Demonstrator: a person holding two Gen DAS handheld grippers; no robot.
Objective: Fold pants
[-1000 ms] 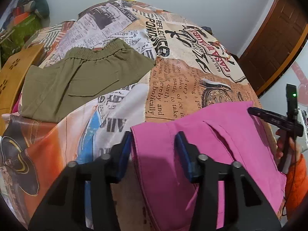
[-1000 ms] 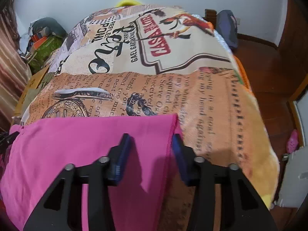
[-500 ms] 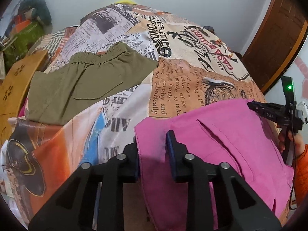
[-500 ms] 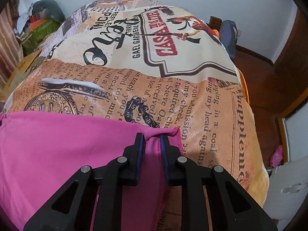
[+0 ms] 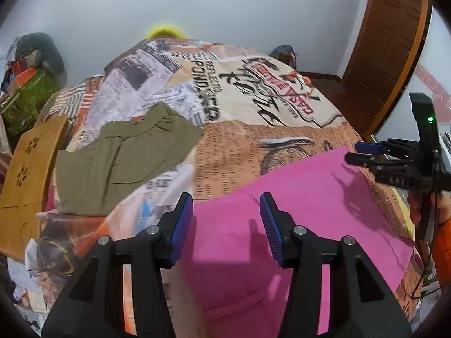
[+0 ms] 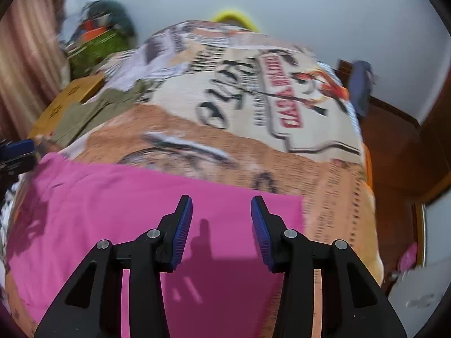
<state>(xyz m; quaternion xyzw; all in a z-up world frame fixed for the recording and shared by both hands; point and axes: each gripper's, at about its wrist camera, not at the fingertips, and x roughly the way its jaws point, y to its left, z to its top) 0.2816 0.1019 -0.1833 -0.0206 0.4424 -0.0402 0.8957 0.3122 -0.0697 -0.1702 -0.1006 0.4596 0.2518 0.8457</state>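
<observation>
My left gripper (image 5: 226,221) spread wide over the pink pants (image 5: 296,225), my right gripper (image 6: 221,222) likewise open and empty, pants flat on the newspaper-print bedspread (image 5: 239,107), olive shorts (image 5: 121,157) beyond

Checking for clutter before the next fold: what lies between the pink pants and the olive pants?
Left wrist view: only printed bedspread lies between pink pants and olive pants.

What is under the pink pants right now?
The pink pants lie flat on the newspaper-print bedspread, which shows around their edges. Whatever lies beneath the middle of the fabric is covered and cannot be seen.
</observation>
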